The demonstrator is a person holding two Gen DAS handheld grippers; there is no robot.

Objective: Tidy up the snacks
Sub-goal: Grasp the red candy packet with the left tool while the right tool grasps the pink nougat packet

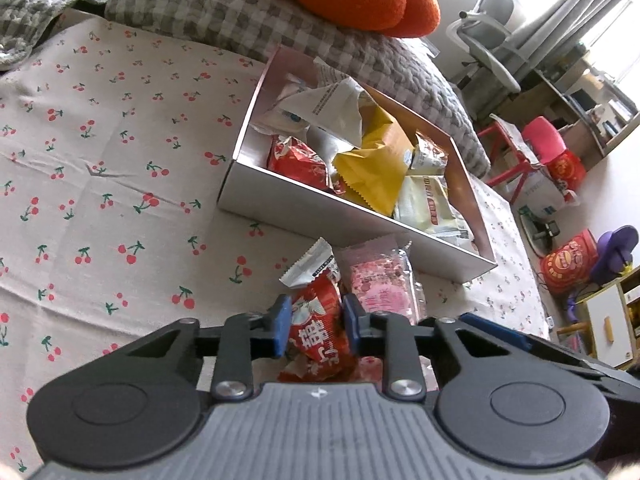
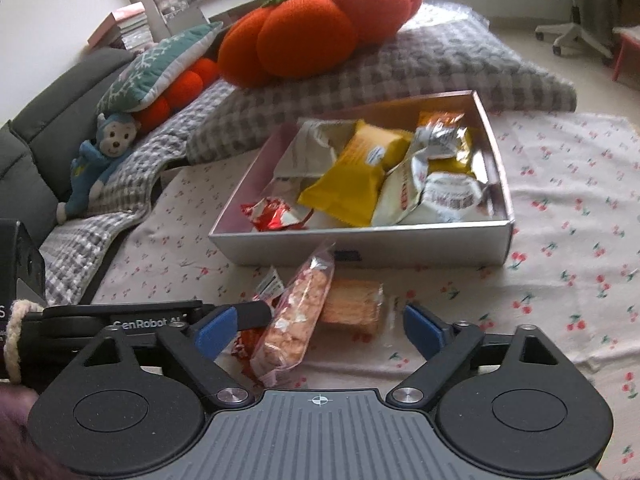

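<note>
My left gripper (image 1: 317, 320) is shut on a red snack packet (image 1: 318, 322), its blue pads pressing both sides of it on the cherry-print cloth. Right beside it lies a pink snack packet (image 1: 380, 286). In the right wrist view my right gripper (image 2: 320, 330) stands open over the pink packet (image 2: 296, 320) and a clear-wrapped pale cake (image 2: 352, 308), with neither pad pressing on them. The red packet (image 2: 242, 346) shows only a little there, behind a black finger (image 2: 254, 314) of the left gripper. A silver box (image 2: 360, 246) lies just beyond, holding several packets.
A grey checked blanket (image 2: 360, 76) with an orange pumpkin cushion (image 2: 320, 28) lies behind the box. A blue plush monkey (image 2: 100, 156) leans on a dark sofa at the left. The cherry-print cloth (image 1: 100, 168) spreads to the left of the box. Chairs and bags stand on the floor to the right.
</note>
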